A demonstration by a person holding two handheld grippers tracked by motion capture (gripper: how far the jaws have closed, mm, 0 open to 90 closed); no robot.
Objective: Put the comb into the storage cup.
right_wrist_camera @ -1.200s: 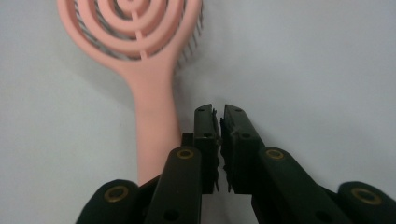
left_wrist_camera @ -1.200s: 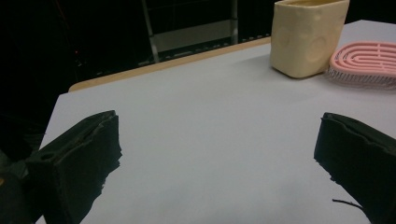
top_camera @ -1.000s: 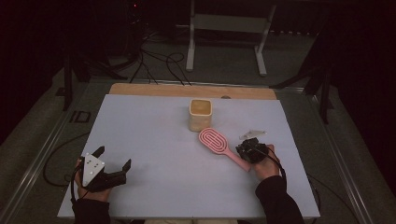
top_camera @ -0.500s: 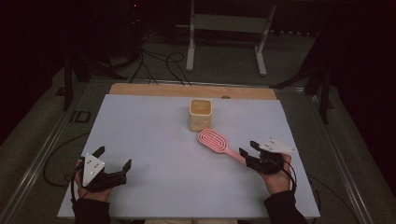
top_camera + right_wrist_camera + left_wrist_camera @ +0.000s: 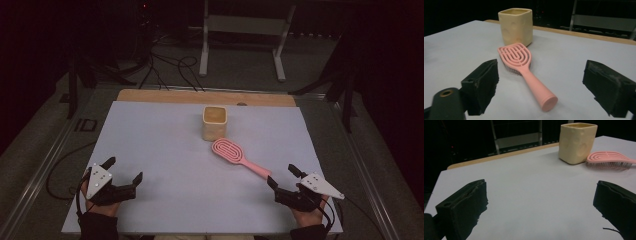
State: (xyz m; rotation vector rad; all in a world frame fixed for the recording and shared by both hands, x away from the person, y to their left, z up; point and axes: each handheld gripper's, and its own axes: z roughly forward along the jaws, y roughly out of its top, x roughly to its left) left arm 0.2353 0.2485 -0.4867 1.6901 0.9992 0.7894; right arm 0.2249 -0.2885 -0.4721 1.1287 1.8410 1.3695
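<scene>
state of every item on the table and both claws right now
cup: upright, open top, nothing seen inside
hairbrush: lying flat, bristles down, head near the cup, free of both claws
left claw: open, holding nothing
right claw: open, holding nothing, just short of the hairbrush handle

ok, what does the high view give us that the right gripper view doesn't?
High view alone: the left gripper with its jaws apart at the near-left of the pale blue table mat, the right gripper seen from above, both hands, and floor cables behind the table. Right gripper view alone: the brush's round handle end and bristles close up between its open jaws. Both: the pink plastic hairbrush lying flat beside the cream square cup, bristles down.
</scene>
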